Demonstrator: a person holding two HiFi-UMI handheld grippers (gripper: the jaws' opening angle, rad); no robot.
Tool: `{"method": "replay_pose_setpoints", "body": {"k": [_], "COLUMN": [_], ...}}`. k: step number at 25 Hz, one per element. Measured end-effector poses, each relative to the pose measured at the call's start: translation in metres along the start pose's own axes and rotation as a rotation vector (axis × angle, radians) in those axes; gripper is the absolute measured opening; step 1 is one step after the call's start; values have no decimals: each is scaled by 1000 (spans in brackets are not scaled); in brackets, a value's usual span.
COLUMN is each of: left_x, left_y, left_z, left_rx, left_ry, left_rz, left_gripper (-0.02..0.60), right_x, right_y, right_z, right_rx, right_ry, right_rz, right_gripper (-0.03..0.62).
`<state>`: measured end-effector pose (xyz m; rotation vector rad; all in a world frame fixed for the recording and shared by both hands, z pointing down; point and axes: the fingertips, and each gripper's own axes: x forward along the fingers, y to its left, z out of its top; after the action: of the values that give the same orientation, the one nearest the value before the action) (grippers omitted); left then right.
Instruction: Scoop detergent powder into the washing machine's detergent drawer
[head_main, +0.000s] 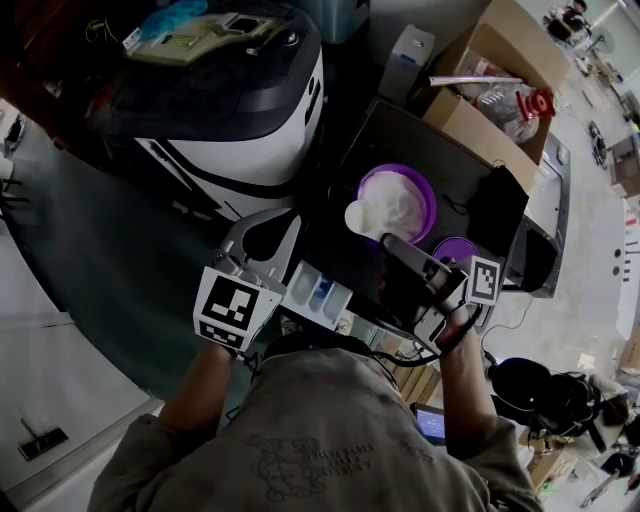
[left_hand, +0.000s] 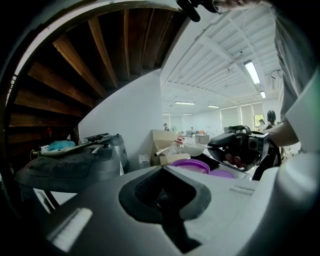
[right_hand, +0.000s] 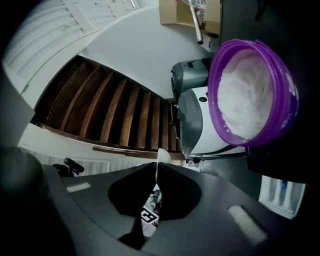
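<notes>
One risk: scoop (head_main: 375, 215), pinched by right gripper (head_main: 392, 245) over tub (head_main: 428, 200), tips before reaching drawer (head_main: 318, 293); left gripper (head_main: 272, 222) closed, empty.

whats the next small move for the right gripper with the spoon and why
Probably swing the right gripper across toward the detergent drawer, keeping the spoon level. Its jaws are shut on the spoon's handle. The spoon's white cup hangs over the rim of the purple bowl of powder and looks filled, though I can't be sure. The drawer stands open nearby.
</notes>
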<state>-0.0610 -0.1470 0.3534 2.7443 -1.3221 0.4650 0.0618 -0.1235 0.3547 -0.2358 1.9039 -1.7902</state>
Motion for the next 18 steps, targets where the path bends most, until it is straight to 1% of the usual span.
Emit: {"method": "replay_pose_setpoints", "body": {"k": [3, 8, 12, 15, 18], "left_x": [-2, -10, -17, -24, -30], "left_y": [1, 1, 2, 3, 3], "left_z": [-5, -18, -34, -47, -59], "left_rx": [-1, -8, -6, -19, -34], "left_ry": [9, 33, 66, 90, 110], "left_rz": [3, 17, 29, 36, 41], "left_gripper": [0, 0, 0, 0, 0], "right_x": [2, 3, 6, 8, 10], "right_y": [-6, -23, -40, -53, -64], "right_z": [-5, -19, -32, -43, -55], "right_rx": [-9, -58, -72, -68, -95], "right_ry": [17, 71, 112, 140, 173], "right_rz": [-22, -103, -149, -167, -175], "right_gripper": [35, 35, 35, 35, 35]}}
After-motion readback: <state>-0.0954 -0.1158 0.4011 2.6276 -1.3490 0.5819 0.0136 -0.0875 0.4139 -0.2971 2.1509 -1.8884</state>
